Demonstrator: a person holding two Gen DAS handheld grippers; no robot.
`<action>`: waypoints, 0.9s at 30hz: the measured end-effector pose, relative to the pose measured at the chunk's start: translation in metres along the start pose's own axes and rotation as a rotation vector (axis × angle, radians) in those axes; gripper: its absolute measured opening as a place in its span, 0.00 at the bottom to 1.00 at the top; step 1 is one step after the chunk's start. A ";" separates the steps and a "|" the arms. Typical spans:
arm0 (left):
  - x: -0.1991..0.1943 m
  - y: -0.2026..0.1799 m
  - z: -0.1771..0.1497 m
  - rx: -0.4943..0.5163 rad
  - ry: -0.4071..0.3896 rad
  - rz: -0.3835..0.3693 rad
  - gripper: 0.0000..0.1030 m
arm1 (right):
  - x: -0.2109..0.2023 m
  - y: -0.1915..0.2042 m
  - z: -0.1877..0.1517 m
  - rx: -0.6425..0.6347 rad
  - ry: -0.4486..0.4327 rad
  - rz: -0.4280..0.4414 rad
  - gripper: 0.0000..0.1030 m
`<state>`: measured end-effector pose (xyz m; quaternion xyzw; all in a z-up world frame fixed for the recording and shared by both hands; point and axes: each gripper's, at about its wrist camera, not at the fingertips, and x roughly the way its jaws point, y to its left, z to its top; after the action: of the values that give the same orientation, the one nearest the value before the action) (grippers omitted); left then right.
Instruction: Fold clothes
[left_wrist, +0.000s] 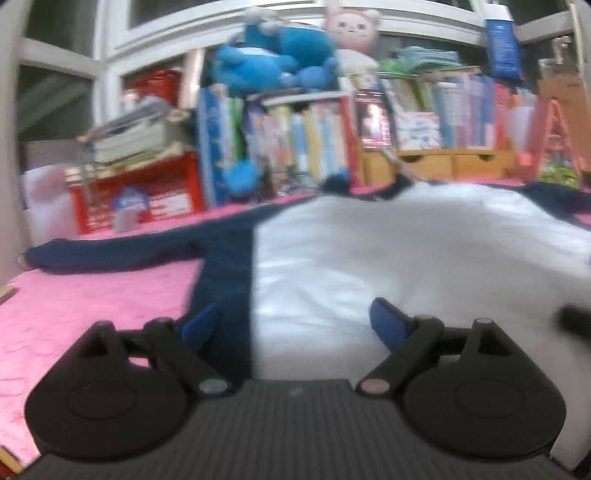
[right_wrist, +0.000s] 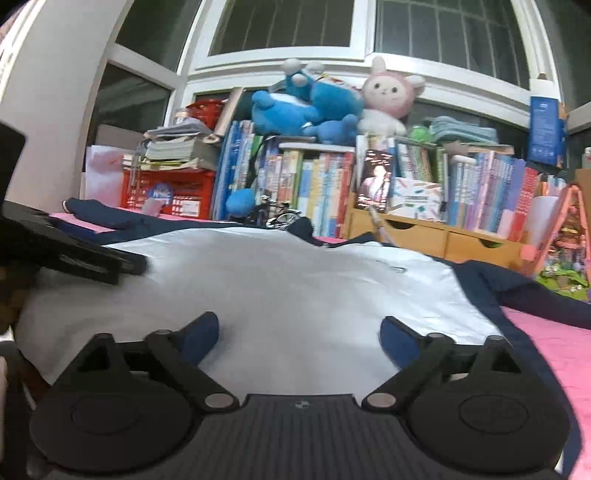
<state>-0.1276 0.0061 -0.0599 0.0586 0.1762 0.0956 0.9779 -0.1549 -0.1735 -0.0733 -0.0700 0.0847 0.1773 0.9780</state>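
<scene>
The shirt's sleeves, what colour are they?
Navy blue sleeves against the shirt's white body; clearest in the right wrist view.

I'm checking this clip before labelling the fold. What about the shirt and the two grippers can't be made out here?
- Shirt near hem: hidden in both wrist views by each gripper's own body.
- Right sleeve: cuff cut off by the right view's edge.
- Chest mark: too small to read; the left view is motion-blurred.
- Left gripper and right gripper: fingers spread; contact with the cloth cannot be judged.
</scene>
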 end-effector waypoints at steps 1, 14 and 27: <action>-0.001 0.004 -0.003 0.013 -0.011 0.053 0.90 | -0.002 -0.007 -0.003 0.006 -0.004 -0.018 0.95; -0.043 0.085 0.005 -0.247 0.088 -0.203 0.92 | -0.059 -0.120 -0.016 0.245 0.088 -0.321 0.82; -0.017 0.106 0.041 -0.297 0.225 -0.322 0.92 | -0.040 -0.130 0.012 0.233 0.221 -0.158 0.62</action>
<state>-0.1461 0.1026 -0.0001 -0.1259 0.2752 -0.0306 0.9526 -0.1439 -0.3051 -0.0400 0.0184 0.2062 0.0801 0.9751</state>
